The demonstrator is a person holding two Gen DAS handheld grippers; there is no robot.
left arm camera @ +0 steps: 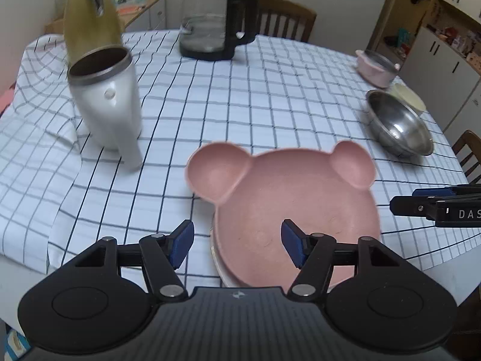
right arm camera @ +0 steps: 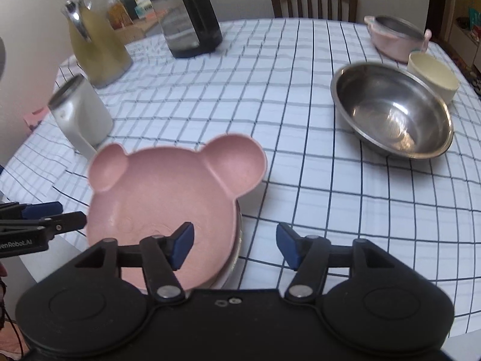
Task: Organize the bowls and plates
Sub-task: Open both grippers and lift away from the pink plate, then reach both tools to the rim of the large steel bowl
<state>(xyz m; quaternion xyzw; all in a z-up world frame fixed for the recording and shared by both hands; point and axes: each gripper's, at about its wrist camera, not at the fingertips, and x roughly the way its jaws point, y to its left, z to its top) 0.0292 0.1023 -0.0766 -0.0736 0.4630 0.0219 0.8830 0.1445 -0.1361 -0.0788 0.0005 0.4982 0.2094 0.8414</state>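
Note:
A pink bear-shaped plate (left arm camera: 288, 198) (right arm camera: 156, 198) lies near the table's front edge, stacked on another dish whose pale rim (left arm camera: 218, 258) (right arm camera: 237, 240) shows beneath it. My left gripper (left arm camera: 237, 242) hovers open over the plate's left rim, with nothing pressed between its blue pads. My right gripper (right arm camera: 234, 242) hovers open over the plate's right rim, likewise holding nothing. Each gripper shows at the edge of the other's view: right gripper (left arm camera: 421, 207), left gripper (right arm camera: 54, 219). A steel bowl (left arm camera: 399, 123) (right arm camera: 393, 111), a cream bowl (right arm camera: 433, 75) and a pink lidded pot (right arm camera: 396, 36) stand at the right.
On the checked tablecloth (left arm camera: 240, 96) stand a white mug with a steel rim (left arm camera: 108, 105) (right arm camera: 78, 111), a yellow jug (left arm camera: 90, 21) and a glass kettle (left arm camera: 210, 21). Wooden chairs (left arm camera: 285, 18) flank the table, and cupboards stand at the right.

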